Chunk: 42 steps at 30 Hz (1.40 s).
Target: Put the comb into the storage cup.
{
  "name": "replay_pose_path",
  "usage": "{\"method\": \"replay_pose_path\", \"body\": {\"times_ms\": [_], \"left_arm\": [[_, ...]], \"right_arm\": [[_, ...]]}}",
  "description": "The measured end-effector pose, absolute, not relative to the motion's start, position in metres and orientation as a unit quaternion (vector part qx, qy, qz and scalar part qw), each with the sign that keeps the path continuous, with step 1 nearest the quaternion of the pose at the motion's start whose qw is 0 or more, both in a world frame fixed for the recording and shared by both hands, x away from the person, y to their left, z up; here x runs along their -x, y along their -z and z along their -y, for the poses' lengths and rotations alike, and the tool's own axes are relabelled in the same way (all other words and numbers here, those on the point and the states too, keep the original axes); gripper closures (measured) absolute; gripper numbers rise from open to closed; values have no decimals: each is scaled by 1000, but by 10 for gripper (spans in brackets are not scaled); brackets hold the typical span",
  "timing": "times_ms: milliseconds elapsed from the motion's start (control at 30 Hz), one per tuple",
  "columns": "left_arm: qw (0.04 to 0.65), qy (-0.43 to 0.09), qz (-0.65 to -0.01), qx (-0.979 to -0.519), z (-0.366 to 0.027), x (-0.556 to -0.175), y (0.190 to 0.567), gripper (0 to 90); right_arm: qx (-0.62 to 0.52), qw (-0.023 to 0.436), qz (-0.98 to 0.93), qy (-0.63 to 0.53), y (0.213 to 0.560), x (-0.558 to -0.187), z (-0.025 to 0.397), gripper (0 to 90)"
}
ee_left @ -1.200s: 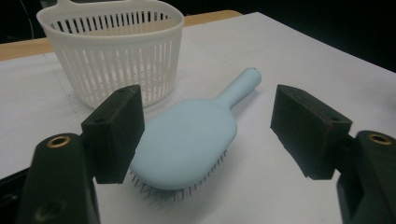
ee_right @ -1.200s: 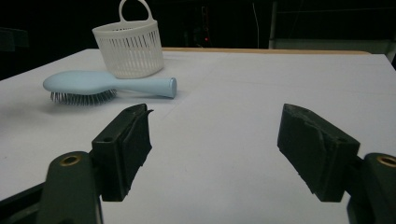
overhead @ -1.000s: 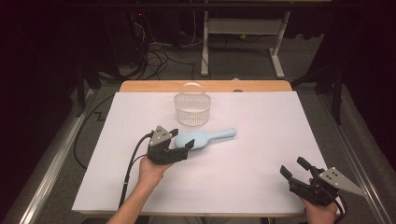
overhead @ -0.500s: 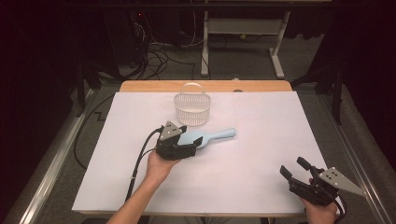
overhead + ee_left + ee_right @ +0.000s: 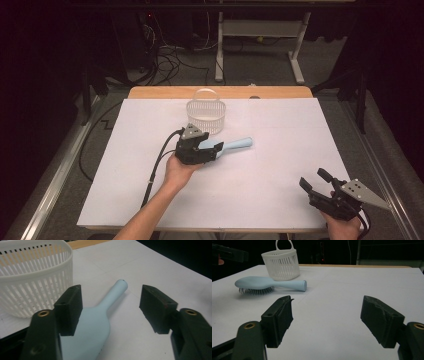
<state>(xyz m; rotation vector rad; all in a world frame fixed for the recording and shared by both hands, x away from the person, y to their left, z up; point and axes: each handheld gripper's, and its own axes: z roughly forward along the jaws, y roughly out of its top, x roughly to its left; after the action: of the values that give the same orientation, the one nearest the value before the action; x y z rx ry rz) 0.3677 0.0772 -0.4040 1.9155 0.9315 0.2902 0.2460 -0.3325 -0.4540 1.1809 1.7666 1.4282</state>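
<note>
Table stock, counted:

1 x hairbrush (image 5: 227, 145), pale blue, lying bristles down on the white sheet near mid-table, handle pointing to my right. In the right gripper view the bristles sit under the oval head (image 5: 254, 283) and the round handle end faces the camera side.

1 x basket (image 5: 206, 114), white slatted plastic w/ a hoop handle, upright, just behind the brush toward the far edge. Brush and basket are near each other – can't tell if they touch.

1 x table (image 5: 280, 125), white cover, a wood strip showing along the far edge.

2 x grippers, both mine:
- left gripper (image 5: 212, 148), in my left hand (image 5: 179, 170), low over the brush head. Jaws spread wide, nothing between the pads. In the left gripper view the brush (image 5: 100, 320) runs up between the two jaws from the bottom, handle tip away from me, basket (image 5: 32, 277) close at upper left. Whether a jaw touches the brush – can't tell.
- right gripper (image 5: 314, 184), in my right hand (image 5: 345, 227) at the near right corner of the table, well apart from brush and basket. Jaws spread wide, holding nothing; bare sheet between them in the right gripper view.

Floor beyond: cables, a white frame's legs.
</note>
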Motion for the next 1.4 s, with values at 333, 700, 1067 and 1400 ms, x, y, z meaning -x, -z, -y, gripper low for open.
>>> {"method": "replay_pose_path", "body": {"times_ms": [333, 700, 1067, 1400], "left_arm": [[439, -106, -385, -805, -67, -384, 398, 432], [391, -85, -398, -826, -51, -404, 395, 526], [354, -58, -402, -842, -31, -422, 394, 640], [310, -45, -409, -857, -8, -442, 397, 790]], "right_arm": [[-443, 285, -662, -533, 454, -246, 332, 262], [-442, 286, -663, -532, 454, -246, 332, 263], [-442, 287, -664, -530, 455, -247, 332, 263], [-441, 286, -665, -530, 455, -247, 332, 263]]}}
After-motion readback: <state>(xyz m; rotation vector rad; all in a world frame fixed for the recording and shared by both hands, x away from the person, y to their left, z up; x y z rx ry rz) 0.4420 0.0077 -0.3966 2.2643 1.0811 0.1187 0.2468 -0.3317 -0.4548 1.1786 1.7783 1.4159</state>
